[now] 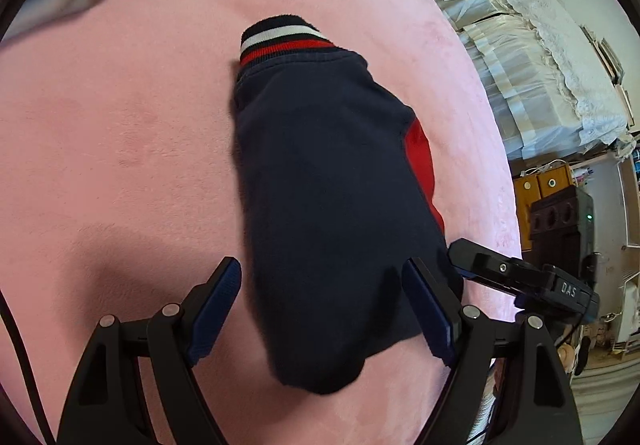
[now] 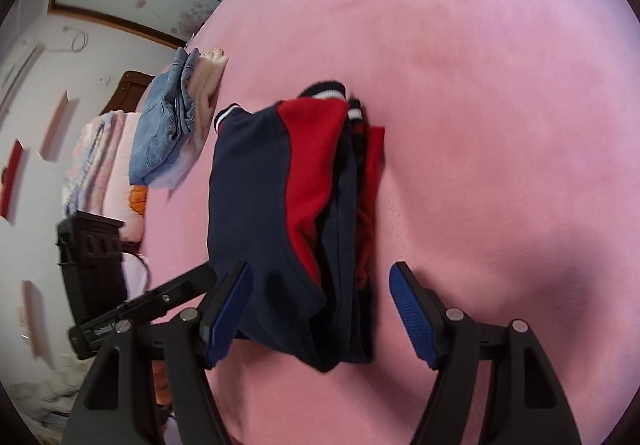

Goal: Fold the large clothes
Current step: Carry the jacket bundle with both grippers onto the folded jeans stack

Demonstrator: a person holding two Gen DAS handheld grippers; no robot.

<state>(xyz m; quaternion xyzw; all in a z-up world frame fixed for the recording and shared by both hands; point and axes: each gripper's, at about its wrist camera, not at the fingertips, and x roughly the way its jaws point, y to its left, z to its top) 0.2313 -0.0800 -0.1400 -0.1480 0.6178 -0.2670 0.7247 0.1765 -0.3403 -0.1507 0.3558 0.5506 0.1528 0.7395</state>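
A navy and red jacket (image 1: 332, 205) with a striped navy, white and red ribbed hem lies folded into a narrow bundle on the pink bedspread (image 1: 120, 145). It also shows in the right wrist view (image 2: 288, 213). My left gripper (image 1: 324, 305) is open, its blue pads on either side of the bundle's near end. My right gripper (image 2: 320, 309) is open too, its fingers on either side of the same end from the other side. Neither holds cloth. The right gripper's body shows in the left wrist view (image 1: 520, 277).
Folded blue jeans (image 2: 164, 129) on a cream garment lie at the far edge of the pink bedspread (image 2: 500, 125). A dark wooden cabinet (image 2: 92, 257) and stacked bedding stand beside the bed. White lace-covered furniture (image 1: 520, 57) and yellow boxes lie past the bed's right edge.
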